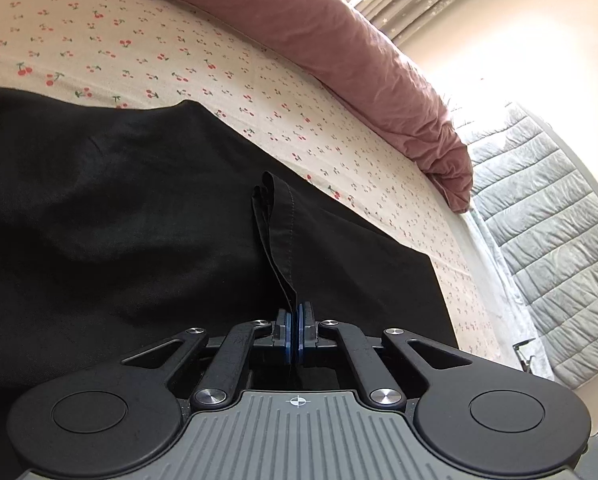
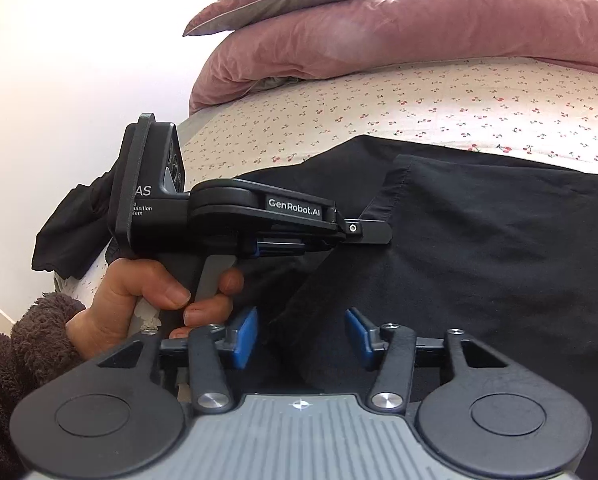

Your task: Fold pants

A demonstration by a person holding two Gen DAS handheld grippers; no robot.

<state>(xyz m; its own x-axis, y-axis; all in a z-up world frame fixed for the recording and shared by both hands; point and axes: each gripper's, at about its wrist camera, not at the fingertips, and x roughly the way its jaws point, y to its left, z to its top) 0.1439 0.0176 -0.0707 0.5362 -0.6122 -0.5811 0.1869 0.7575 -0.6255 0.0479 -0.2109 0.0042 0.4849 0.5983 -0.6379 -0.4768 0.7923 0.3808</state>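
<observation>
The step in hand looks like taking hold of a hem end of the black pants (image 1: 119, 208) so that it can be carried over for a fold, with the garment spread flat on the bed (image 1: 147, 60) over its cherry-print sheet. The left gripper (image 1: 298, 334) has its jaws pressed together on a raised hem edge (image 1: 277, 236), which stands up from the cloth in a thin ridge between the blue pads (the stitched seam runs along its right face). In the right wrist view the same tool is seen from the side, held in the person's left hand (image 2: 139, 300), its tip on the turned-up corner of cloth. The right gripper (image 2: 301, 336) has its jaws spread, with nothing between the pads; the dark cloth lies just beyond and below them, and I cannot tell whether they touch it. The next move, as I judge it, calls for the right jaws to close on a matching edge beside the left grip, so that both hands can lift together and the layer does not sag or twist. A pink duvet (image 1: 359, 60) is bunched along the far side, well apart from the pants.
</observation>
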